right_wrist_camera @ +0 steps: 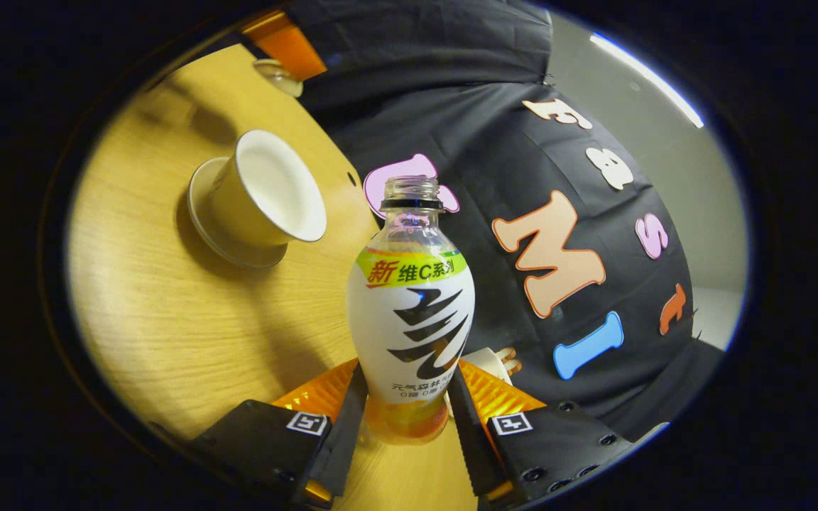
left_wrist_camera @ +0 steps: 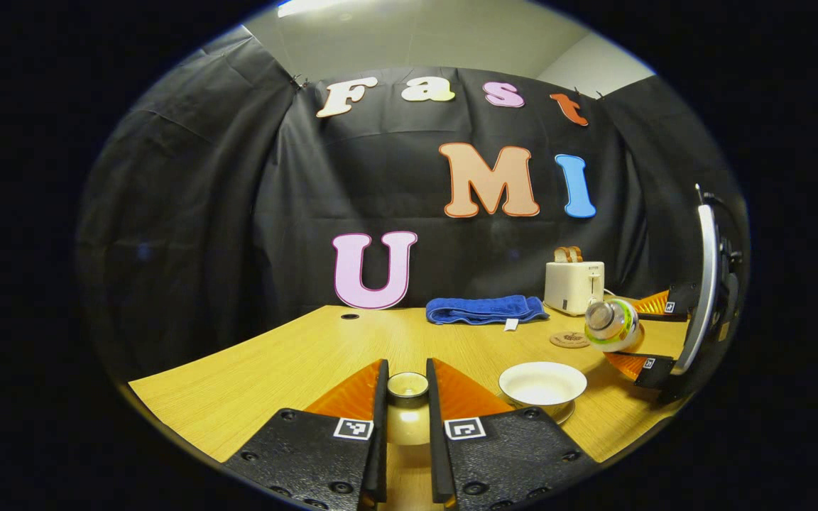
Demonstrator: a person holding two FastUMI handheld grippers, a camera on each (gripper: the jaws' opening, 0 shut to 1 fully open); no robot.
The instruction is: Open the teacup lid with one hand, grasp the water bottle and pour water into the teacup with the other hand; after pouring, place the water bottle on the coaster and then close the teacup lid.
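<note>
Light wood-grain tabletop [left_wrist_camera: 274, 362]; black cloth wall [left_wrist_camera: 203, 213] behind; pale ceiling [left_wrist_camera: 416, 35] at 12 o'clock with bright strip light [left_wrist_camera: 309, 7].

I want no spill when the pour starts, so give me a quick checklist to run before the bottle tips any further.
1. Lid off the teacup: ok. The left gripper holds the lid clear of the teacup.
2. Teacup open and upright on its saucer: ok.
3. Bottle cap removed: ok. The bottle has a bare mouth.
4. Grip on the bottle: ok. The right gripper has both fingers pressed on its lower body.
5. Bottle mouth over the teacup: not ok. It is tilted but beside the cup, off to one side.
6. Coaster free for later: ok.
</note>
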